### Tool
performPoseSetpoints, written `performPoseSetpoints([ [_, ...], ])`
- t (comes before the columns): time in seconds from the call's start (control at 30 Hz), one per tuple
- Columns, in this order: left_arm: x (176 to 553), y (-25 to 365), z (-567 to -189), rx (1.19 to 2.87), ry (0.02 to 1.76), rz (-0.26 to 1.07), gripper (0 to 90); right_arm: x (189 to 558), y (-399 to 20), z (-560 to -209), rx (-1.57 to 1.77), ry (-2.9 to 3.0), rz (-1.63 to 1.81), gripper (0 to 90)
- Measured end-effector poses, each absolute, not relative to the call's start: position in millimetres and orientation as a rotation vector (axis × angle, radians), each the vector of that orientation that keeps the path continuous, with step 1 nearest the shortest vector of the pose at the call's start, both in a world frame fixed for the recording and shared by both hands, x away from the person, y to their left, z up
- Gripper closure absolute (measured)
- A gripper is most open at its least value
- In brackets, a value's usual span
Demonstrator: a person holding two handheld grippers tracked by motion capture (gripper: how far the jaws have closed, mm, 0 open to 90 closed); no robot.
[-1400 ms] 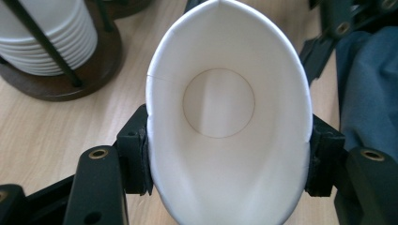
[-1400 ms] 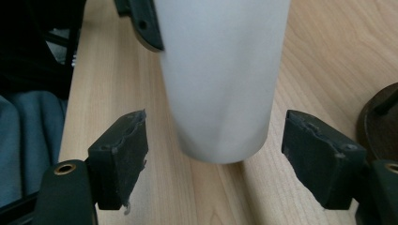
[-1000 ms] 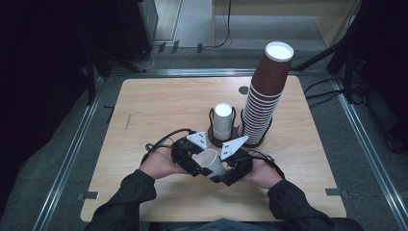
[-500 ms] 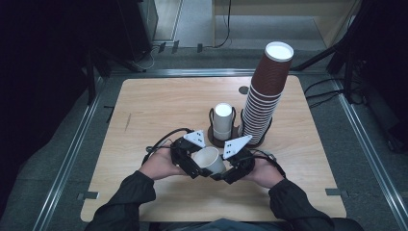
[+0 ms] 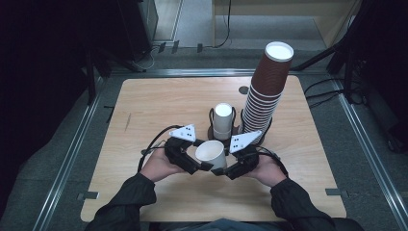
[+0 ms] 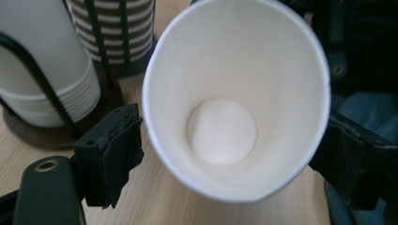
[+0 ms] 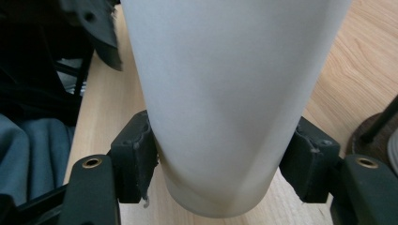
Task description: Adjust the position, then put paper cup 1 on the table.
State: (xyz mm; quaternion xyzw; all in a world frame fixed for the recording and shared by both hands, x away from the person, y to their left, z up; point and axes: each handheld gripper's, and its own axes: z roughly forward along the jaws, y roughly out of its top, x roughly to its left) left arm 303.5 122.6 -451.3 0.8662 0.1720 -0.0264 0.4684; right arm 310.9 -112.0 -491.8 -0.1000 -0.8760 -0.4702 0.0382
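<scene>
A white paper cup [image 5: 210,153] hangs tilted just above the wooden table [image 5: 159,101], its mouth turned up and to the left. My right gripper [image 5: 226,169] is shut on it. In the right gripper view both pads [image 7: 136,154] press the cup [image 7: 225,93] near its base. My left gripper [image 5: 199,164] faces the open mouth. Its jaws have just opened wide, then eased in slightly. In the left gripper view its pads [image 6: 112,150] flank the rim of the cup [image 6: 225,126] without visibly squeezing it.
Right behind the hands, a tall stack of brown cups [image 5: 267,91] and a short stack of white cups [image 5: 222,120] stand in black wire holders. There is a small hole [image 5: 244,90] in the table's far right part. Metal rails run along the table's sides.
The left gripper's jaws have spread apart and the two grippers have drawn slightly apart. The cup's white mouth now shows between them.
</scene>
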Motion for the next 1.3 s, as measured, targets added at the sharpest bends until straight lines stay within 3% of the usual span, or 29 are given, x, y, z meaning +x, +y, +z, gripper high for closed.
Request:
performPoseSetpoints([
  [0.2, 301, 119, -449, 2.082, 0.415, -0.049, 16.4, 311, -111, -492, -0.303, -2.642, -1.489, 34.5],
  [0.27, 301, 120, -449, 2.062, 0.417, -0.041, 25.2, 311, -111, -491, -0.305, -2.628, -1.494, 34.6],
  [0.5, 301, 122, -448, 2.06, 0.411, -0.049, 34.8, 311, -112, -490, -0.312, -2.632, -1.486, 34.6],
  [0.63, 301, 124, -447, 2.075, 0.406, -0.032, 35.0, 312, -112, -489, -0.352, -2.613, -1.463, 23.3],
  [0.73, 303, 127, -447, 2.102, 0.43, -0.024, 34.9, 311, -111, -488, -0.372, -2.65, -1.44, 21.4],
  [1.3, 311, 142, -451, 2.163, 0.51, 0.012, 33.9, 310, -125, -484, -0.486, -2.754, -1.345, 20.6],
])
